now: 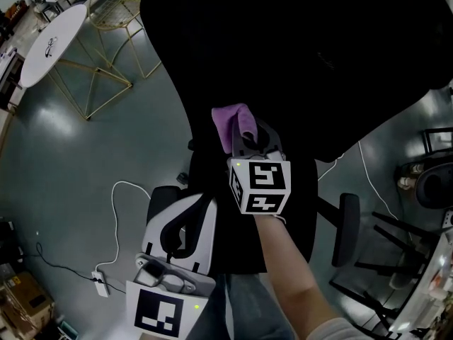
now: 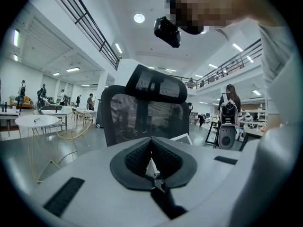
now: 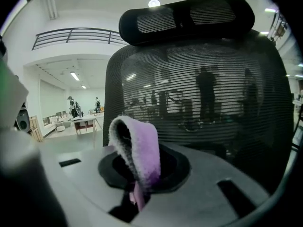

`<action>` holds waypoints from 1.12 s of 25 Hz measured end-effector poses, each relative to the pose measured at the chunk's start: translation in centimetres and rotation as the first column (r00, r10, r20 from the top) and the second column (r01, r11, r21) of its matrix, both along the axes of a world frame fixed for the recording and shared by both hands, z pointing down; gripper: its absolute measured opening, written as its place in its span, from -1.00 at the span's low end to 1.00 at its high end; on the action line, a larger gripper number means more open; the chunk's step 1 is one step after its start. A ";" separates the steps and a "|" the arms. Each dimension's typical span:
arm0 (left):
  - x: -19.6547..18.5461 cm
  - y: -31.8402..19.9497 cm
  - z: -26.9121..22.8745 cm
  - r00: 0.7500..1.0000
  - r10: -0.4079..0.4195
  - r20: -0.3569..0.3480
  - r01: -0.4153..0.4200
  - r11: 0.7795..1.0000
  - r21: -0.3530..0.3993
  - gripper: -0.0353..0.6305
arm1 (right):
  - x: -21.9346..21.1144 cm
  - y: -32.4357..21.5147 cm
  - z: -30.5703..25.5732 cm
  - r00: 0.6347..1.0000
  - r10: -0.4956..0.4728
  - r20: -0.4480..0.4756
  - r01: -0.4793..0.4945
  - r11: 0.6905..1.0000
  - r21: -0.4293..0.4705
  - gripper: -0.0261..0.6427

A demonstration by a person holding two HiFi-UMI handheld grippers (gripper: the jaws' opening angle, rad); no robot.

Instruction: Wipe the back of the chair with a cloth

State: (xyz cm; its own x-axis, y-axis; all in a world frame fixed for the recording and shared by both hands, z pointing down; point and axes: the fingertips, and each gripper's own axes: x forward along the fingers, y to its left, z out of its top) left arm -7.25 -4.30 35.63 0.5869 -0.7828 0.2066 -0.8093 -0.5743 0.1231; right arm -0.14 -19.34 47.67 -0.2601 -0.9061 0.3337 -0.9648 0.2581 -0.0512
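Observation:
The black mesh office chair (image 1: 297,62) fills the upper middle of the head view, and I look at its back from behind. My right gripper (image 1: 246,146) is shut on a purple cloth (image 1: 233,125), held up against the lower part of the chair's back. In the right gripper view the cloth (image 3: 140,150) folds up out of the jaws in front of the mesh back (image 3: 203,93), below the headrest (image 3: 185,14); whether they touch cannot be told. My left gripper (image 1: 187,211) hangs lower left, shut with nothing in it. From the left gripper (image 2: 151,163) the chair (image 2: 142,117) stands some way off.
A round white table (image 1: 51,42) on gold wire legs and a gold wire chair (image 1: 120,11) stand at the upper left. A power strip (image 1: 101,283) with a white cable lies on the floor at left. Another chair's base (image 1: 432,183) is at right. People stand far off in the hall.

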 end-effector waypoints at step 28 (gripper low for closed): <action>7.3 -6.8 1.2 0.995 0.095 0.022 -0.096 0.995 0.032 -0.86 | 11.1 1.4 -0.2 0.993 0.116 -0.034 -0.114 0.993 0.034 -0.78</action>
